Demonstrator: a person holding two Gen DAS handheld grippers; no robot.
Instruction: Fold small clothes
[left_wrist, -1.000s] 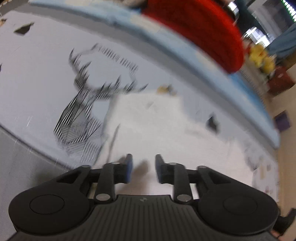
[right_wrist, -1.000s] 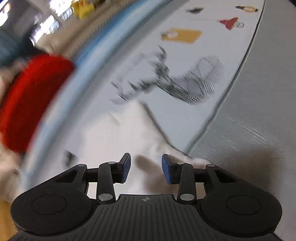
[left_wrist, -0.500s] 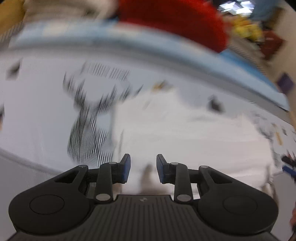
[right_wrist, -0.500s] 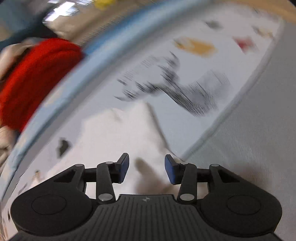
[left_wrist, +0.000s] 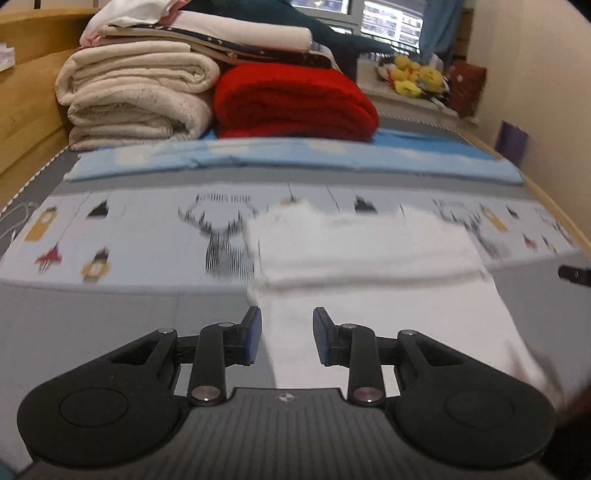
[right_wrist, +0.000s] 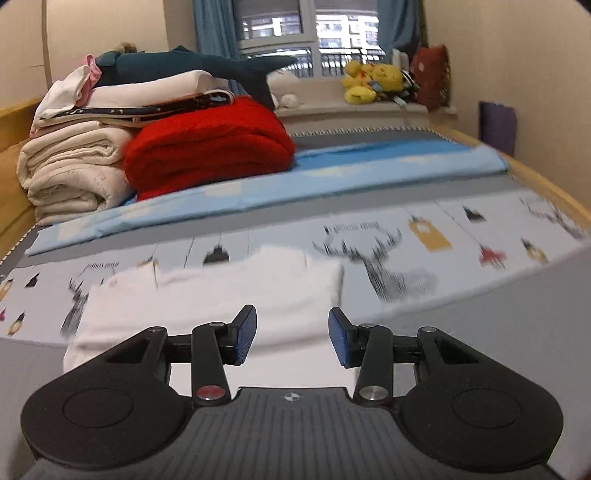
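A white garment lies on the printed bed sheet, its far part folded over into a thicker band. My left gripper hovers above the garment's near left edge, open, with nothing between its blue pads. In the right wrist view the same garment spreads ahead and to the left. There my right gripper hangs above its near right part, jaws wide and open, holding nothing. Neither gripper touches the cloth.
A red blanket and rolled cream quilts are stacked at the back, with a folded light blue sheet in front. A shark plush tops the stack. Yellow toys sit on the windowsill. Wooden bed rails border the sides.
Both grippers have lifted and drawn back from the white garment, and each view has rolled level. The right jaws have spread wider. The garment now lies flat, further ahead.
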